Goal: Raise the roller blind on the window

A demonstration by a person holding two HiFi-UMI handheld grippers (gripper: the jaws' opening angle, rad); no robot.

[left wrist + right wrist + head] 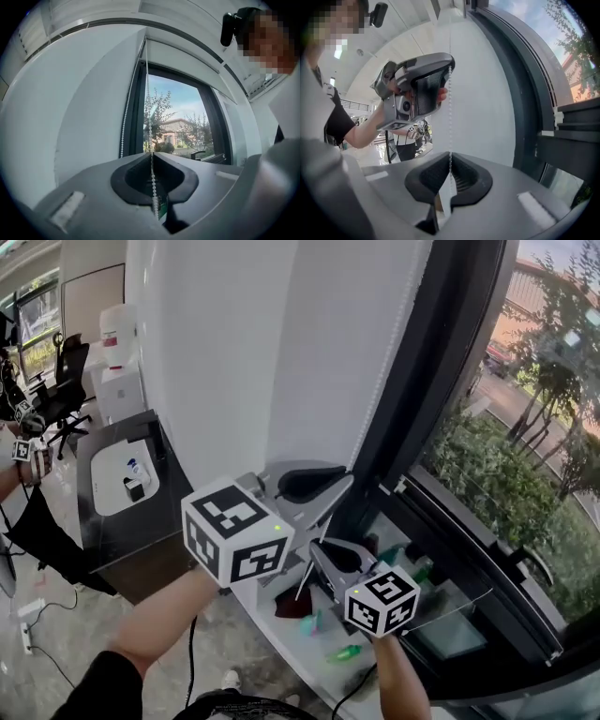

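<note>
White beads form the bead chain (149, 108) of the roller blind (187, 63), and both my claws are on it. In the left gripper view the blind itself shows as a pale band across the top of the window (180, 122), and the glass under it is bare. The chain hangs just beside the dark window frame (525, 108), on the room side, in front of a white wall (487, 93). A second strand (124, 117) runs beside the first, nearer the wall.

My left claw (151, 154) is squeezed narrow. Its tips pinch the chain, which runs on down through the hollow between the pads. My right claw (450, 155) is closed on the same strand in the same way. From the right gripper view the left claw sits higher up the chain, straight above the right one, and the strand between them runs straight and upright.

Below the claws a white sill (281, 638) follows the foot of the window. Near its room-side edge lie a green thing (345, 652) and a dark red thing (292, 606), both too blurred to name. Beyond the glass stand trees (562, 427) and a house (176, 129). Well to the left, a dark table (122, 521) stands against the wall.
</note>
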